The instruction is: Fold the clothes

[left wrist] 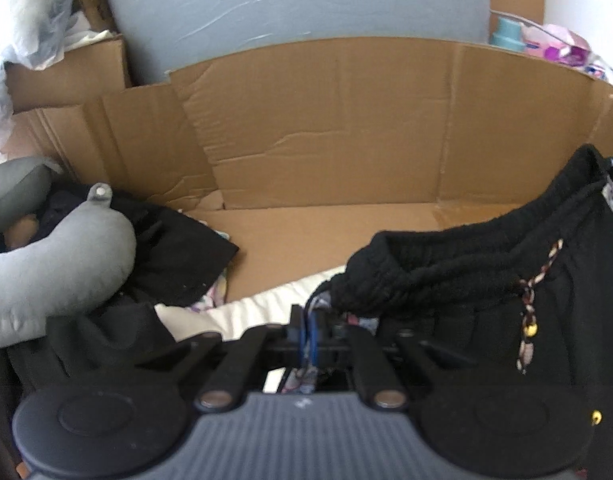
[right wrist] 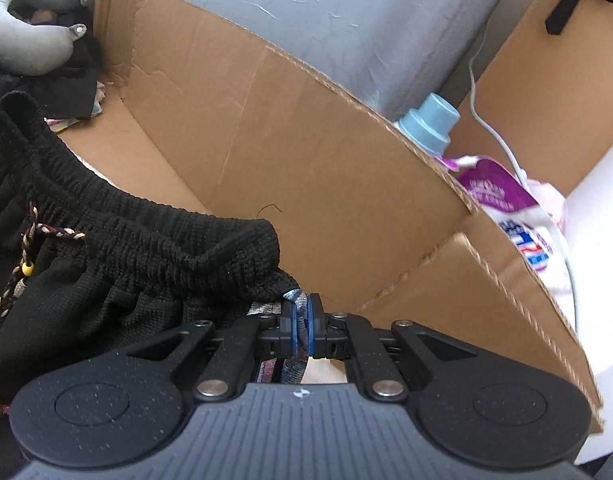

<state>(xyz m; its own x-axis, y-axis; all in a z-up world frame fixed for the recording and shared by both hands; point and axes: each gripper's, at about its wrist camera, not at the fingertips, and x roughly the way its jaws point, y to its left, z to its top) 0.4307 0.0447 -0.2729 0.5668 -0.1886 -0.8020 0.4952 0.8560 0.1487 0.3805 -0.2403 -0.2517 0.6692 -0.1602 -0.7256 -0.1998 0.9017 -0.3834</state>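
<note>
Black drawstring shorts [left wrist: 486,280] held up by elastic waistband, band running L–R between both tongs, body hanging down. Left tongs [left wrist: 312,334] clenched on waistband corner w/ patterned lining; right tongs [right wrist: 302,326] clenched on other corner. Behind: flattened cardboard box [left wrist: 326,128], clothes pile w/ grey neck pillow [left wrist: 54,264] far left. Blue-capped detergent bottle [right wrist: 426,124] beyond box wall. White bedding [left wrist: 242,312] below.

Black knit shorts [left wrist: 486,280] w/ elastic waistband, braided drawstring [left wrist: 528,308] (yellow bead), hanging stretched above cardboard.
</note>
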